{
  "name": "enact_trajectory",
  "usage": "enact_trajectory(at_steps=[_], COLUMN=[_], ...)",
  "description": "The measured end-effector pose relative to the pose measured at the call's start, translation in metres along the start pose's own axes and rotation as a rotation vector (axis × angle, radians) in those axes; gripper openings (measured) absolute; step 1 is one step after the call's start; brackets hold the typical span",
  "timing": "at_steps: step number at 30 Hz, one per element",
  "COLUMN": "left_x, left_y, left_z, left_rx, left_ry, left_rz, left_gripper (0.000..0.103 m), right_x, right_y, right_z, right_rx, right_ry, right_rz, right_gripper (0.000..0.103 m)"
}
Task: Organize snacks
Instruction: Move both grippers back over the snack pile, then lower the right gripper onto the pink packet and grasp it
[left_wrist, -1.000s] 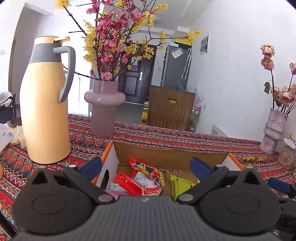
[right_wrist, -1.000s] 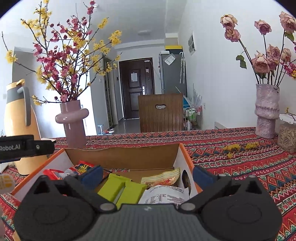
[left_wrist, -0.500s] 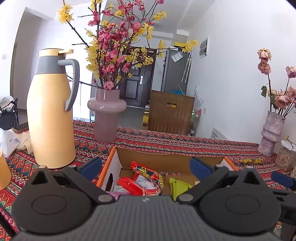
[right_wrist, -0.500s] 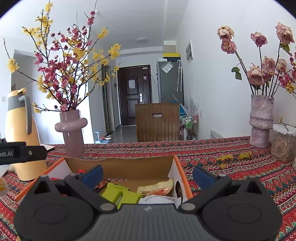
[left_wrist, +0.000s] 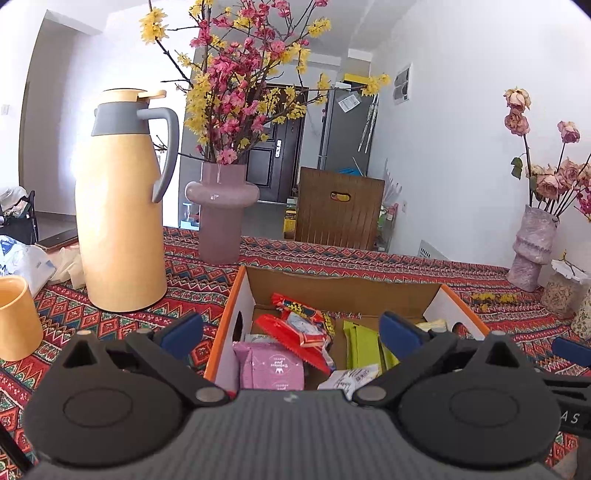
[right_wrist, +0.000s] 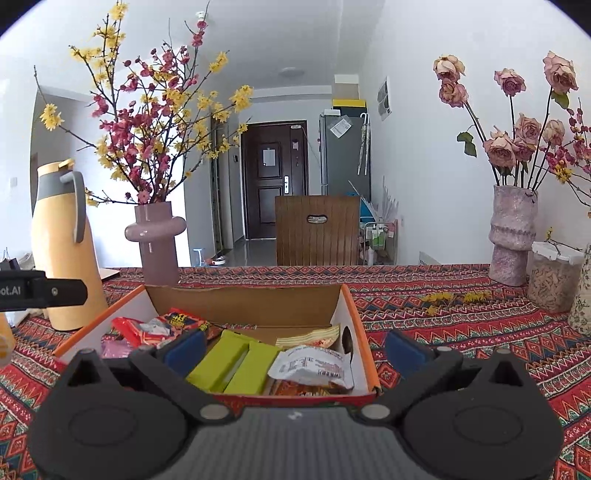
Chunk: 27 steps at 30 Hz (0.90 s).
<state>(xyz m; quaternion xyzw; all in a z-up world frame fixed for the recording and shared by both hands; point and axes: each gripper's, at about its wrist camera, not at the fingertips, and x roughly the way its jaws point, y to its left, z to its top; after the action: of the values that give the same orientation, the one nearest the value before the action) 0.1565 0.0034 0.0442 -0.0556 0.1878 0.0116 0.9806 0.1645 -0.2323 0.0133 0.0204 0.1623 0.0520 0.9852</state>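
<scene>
The left gripper has its blue-padded fingers spread wide and empty, hovering at the near edge of the orange-rimmed cardboard box. The right gripper is likewise splayed with nothing between its pads. Inside the box the snacks lie loosely piled: a pink square sachet, a red crinkled packet, yellow-green flat bars and a white foil pouch. The box sits on a red patterned tablecloth, with a tall yellow thermos jug and a mauve flower vase beyond. The sorting looks nearly settled (judging only by the filled box). Any further pick should come straight down onto one packet, fingers astride its short side, clear of the cardboard walls.
</scene>
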Motion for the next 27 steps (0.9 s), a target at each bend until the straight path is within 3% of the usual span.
enact_trajectory(at_steps=[13, 20, 27], left_x=[-0.013, -0.005, -0.001], left_y=[0.025, 0.041, 0.044], left_z=[-0.049, -0.072, -0.078], left_rx=[0.046, 0.031, 0.017], left_ry=[0.095, 0.137, 0.157], left_rz=[0.029, 0.092, 0.062], left_gripper=[0.103, 0.103, 0.103], right_x=[-0.036, -0.042, -0.039], right_y=[-0.016, -0.028, -0.043], right_z=[-0.04, -0.061, -0.072], right_rx=[0.022, 0.037, 0.06], right_ry=[0.094, 0.156, 0.199], right_rz=[-0.015, -0.038, -0.065], right_gripper=[0.103, 0.103, 0.103])
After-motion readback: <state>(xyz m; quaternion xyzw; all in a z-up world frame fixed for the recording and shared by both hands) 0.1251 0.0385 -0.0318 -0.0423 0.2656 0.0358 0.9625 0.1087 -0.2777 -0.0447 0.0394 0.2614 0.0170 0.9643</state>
